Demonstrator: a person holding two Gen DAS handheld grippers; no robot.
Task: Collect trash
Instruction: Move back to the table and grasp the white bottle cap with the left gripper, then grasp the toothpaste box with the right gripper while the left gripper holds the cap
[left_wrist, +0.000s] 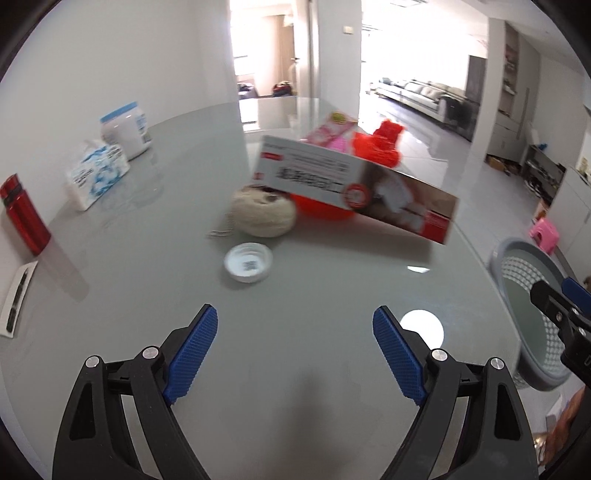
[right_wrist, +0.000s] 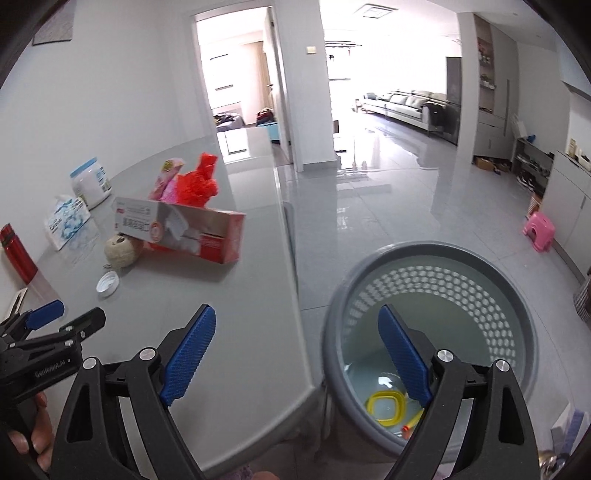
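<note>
A grey perforated trash bin (right_wrist: 436, 258) stands on the floor beside the table's right edge; a yellow ring (right_wrist: 384, 404) lies in its bottom. My right gripper (right_wrist: 297, 354) is open and empty, over the table edge and the bin. My left gripper (left_wrist: 295, 354) is open and empty above the grey table (left_wrist: 295, 288). Ahead of it lie a white bottle cap (left_wrist: 248, 263), a ball of twine (left_wrist: 264, 211), a red and white carton (left_wrist: 354, 188) and red plastic trash (left_wrist: 376, 144). The bin also shows in the left wrist view (left_wrist: 517, 258).
A red flask (left_wrist: 24, 214), a tissue pack (left_wrist: 96, 175) and a white tub (left_wrist: 127, 129) stand along the wall at left. A card (left_wrist: 16, 299) lies at the table's left edge. A pink stool (right_wrist: 539, 230) stands on the floor at right.
</note>
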